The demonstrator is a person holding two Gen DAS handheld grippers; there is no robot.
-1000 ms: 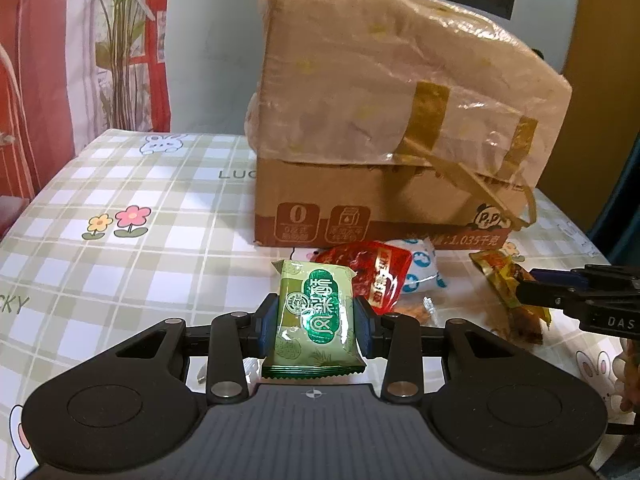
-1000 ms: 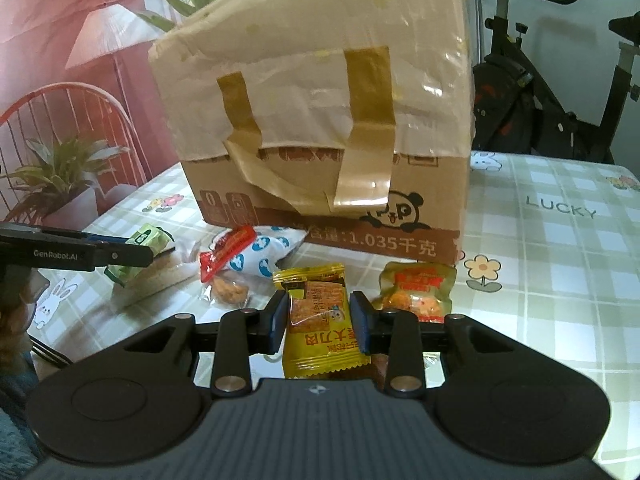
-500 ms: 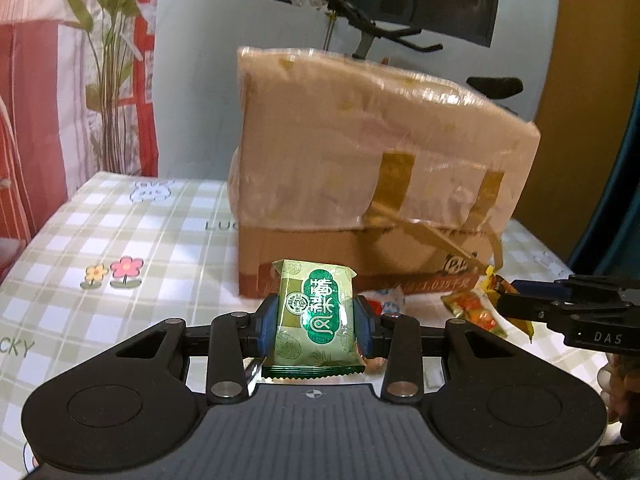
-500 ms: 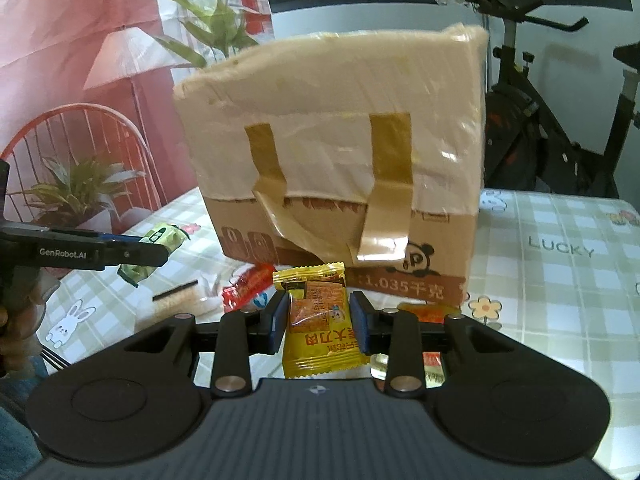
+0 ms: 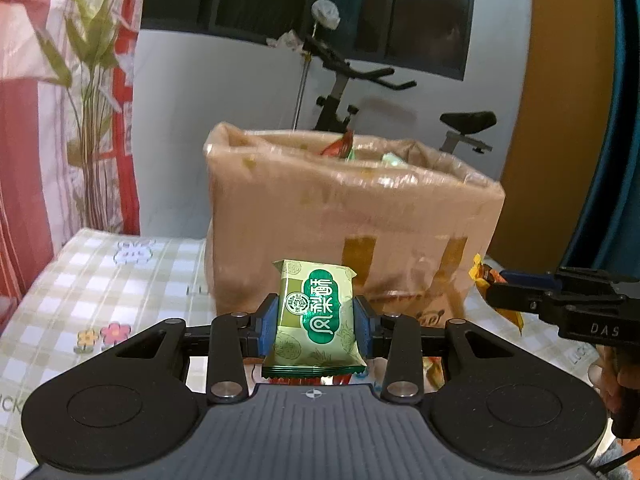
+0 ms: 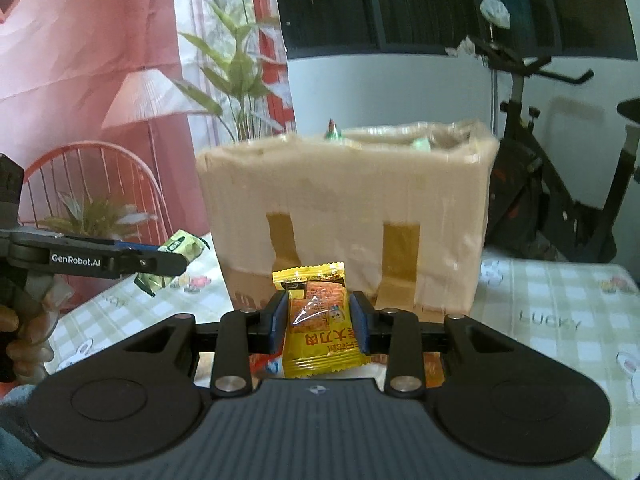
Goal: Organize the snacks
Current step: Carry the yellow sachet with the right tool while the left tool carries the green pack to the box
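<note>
Exercise bike [image 5: 352, 92], plant [image 6: 236, 60], checked tablecloth [image 5: 100, 280]

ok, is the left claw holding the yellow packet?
No: the left claw is clamped on the green packet; the yellow packet sits in the right claw.

light: dim indoor, dark windows | blur: box [image 5: 352, 216] smeared — motion | edges: fisheye-bent
</note>
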